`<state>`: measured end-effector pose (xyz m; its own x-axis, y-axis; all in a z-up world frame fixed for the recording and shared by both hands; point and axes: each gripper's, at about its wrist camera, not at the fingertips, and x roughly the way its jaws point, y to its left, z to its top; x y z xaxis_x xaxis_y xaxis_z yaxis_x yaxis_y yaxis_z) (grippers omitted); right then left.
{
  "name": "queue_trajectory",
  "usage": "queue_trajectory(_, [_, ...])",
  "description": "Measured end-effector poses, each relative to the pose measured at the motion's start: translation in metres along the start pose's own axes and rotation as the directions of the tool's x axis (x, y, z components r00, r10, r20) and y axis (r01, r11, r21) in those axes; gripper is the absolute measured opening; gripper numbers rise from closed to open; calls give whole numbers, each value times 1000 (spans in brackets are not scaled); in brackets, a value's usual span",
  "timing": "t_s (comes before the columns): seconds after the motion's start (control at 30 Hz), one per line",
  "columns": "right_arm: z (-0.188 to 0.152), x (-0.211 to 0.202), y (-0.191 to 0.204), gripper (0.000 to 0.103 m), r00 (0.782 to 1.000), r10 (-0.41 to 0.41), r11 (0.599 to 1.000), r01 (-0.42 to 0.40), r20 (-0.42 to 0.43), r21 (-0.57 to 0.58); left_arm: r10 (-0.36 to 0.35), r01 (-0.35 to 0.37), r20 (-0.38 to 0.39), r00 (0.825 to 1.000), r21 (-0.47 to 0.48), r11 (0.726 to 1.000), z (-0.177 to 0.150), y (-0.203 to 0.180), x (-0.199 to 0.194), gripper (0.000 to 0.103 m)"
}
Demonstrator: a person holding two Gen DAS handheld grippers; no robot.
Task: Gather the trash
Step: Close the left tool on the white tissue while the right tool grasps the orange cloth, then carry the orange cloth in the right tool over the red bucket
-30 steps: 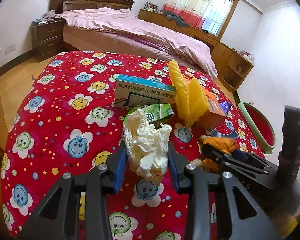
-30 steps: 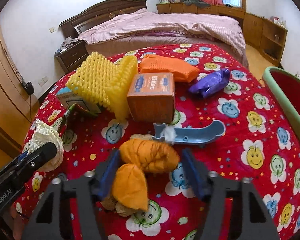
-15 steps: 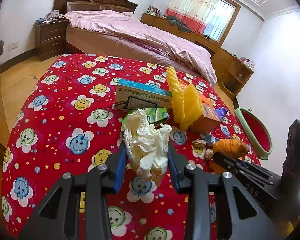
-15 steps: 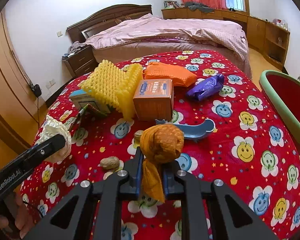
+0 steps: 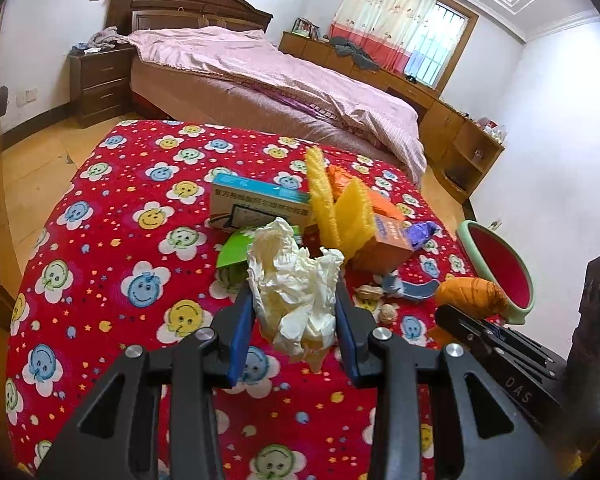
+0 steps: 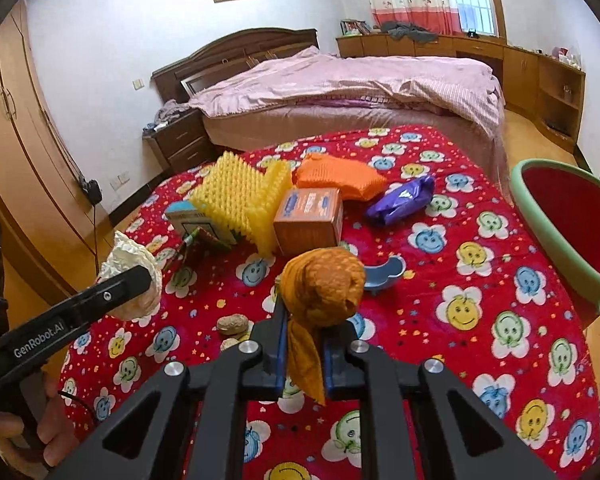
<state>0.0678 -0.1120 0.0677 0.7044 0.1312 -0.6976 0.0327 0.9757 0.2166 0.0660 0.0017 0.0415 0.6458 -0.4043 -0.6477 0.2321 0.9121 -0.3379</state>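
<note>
left tongs (image 5: 294,316) grip crumpled tissue (image 5: 294,280); right tongs (image 6: 304,344) pinch orange peel (image 6: 322,286)

Crumpled tissue (image 5: 296,292): matt white paper. Orange wad (image 6: 324,286): probably rough cloth. Tablecloth (image 6: 480,320): printed fabric. Basin (image 6: 548,236): smooth plastic. Box (image 6: 310,218): cardboard.

Red, yellow and orange on a flowered cloth

The cloth (image 6: 480,264) on the table is red, with smiling flowers in blue, yellow, white and green. On it: yellow bumpy foam (image 6: 236,196), an orange box (image 6: 310,216) with a blue label, an orange net (image 6: 340,176), a purple wrapper (image 6: 400,200), a blue-and-white carton (image 5: 256,204). Beside the cloth, a bin (image 6: 540,216), green outside, red inside. The tongs (image 5: 296,320) have blue pads on black; they hold cream-white paper (image 5: 296,280). The other tongs (image 6: 306,344) hold an orange-brown wad (image 6: 324,288).
</note>
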Motion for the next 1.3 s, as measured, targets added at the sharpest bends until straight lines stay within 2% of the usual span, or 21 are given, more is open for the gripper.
queue_trajectory(0.63, [9,-57,-50,15,996,31,998,-35,79,47,-80,80,-3,997,34,996,7,-64,-15,38])
queue_trajectory(1.3, [21,-103,-141,15,987,-70,987,48,147,151,-181,190,-76,981,144,971,25,-157,16,38])
